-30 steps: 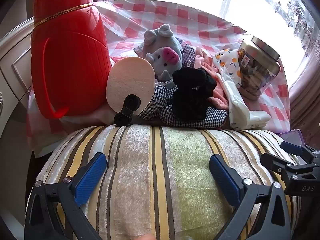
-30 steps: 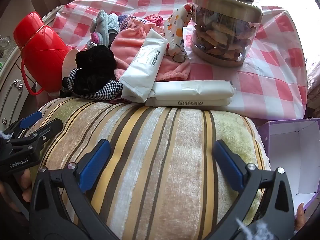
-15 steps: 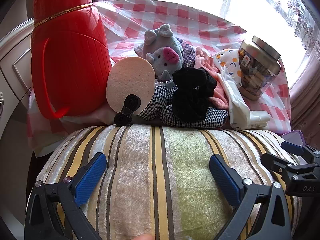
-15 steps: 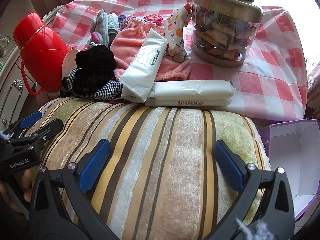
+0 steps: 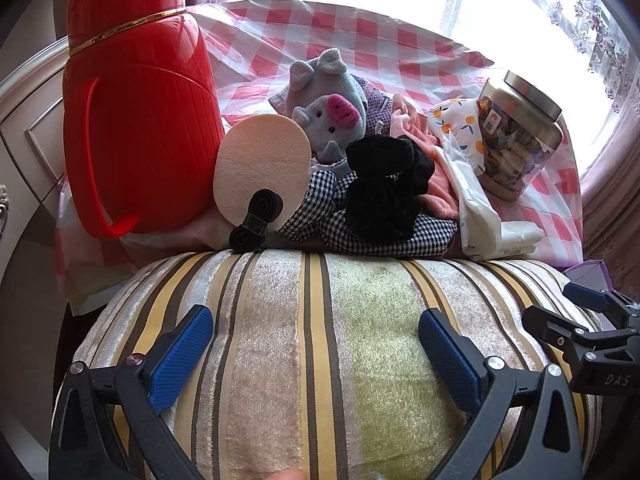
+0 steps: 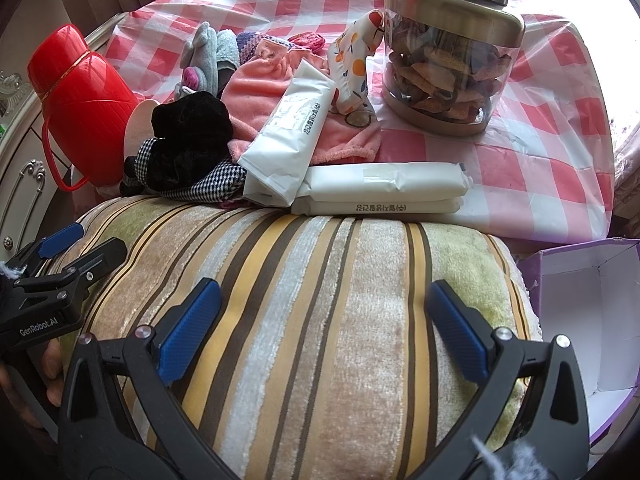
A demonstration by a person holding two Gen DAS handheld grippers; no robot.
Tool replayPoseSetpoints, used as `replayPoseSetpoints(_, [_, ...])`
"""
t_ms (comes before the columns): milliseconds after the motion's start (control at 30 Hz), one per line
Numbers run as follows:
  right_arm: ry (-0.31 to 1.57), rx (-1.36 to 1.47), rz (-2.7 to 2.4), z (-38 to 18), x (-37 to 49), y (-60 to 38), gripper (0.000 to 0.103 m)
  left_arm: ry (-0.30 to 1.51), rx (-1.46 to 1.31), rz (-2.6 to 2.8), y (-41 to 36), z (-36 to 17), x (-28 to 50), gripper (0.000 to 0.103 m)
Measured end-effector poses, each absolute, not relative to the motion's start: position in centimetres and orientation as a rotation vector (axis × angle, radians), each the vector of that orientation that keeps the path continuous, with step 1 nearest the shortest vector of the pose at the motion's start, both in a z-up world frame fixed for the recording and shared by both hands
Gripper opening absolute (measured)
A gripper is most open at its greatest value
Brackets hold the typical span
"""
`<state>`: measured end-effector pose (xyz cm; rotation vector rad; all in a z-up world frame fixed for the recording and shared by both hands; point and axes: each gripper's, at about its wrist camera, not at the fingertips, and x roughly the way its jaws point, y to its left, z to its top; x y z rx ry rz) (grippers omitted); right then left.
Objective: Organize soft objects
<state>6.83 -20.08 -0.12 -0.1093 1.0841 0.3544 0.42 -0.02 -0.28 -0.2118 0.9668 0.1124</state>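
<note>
Striped cushion (image 5: 320,360) flanked by left gripper (image 5: 316,344) and right gripper (image 6: 324,328), fingers spread wide; soft-item pile (image 6: 208,140) unsorted, purple box (image 6: 580,320) seen empty.

Almost nothing shifts: my right gripper (image 6: 324,332) draws back a touch from the striped cushion (image 6: 304,320), so the purple box (image 6: 580,320) at the right edge shows slightly more.

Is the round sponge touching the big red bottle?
Touching. In the left wrist view the round sponge stands on edge, and its left rim meets the side of the red bottle with no gap showing.
</note>
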Motion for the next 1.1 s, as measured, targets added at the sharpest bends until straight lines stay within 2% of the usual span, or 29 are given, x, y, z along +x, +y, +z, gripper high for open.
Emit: replayPoseSetpoints(1100, [1.087, -0.105, 0.357, -0.36, 6.81, -20.11, 0.103, 0.965, -0.211, 0.115, 0.06, -0.28, 0.34, 0.103])
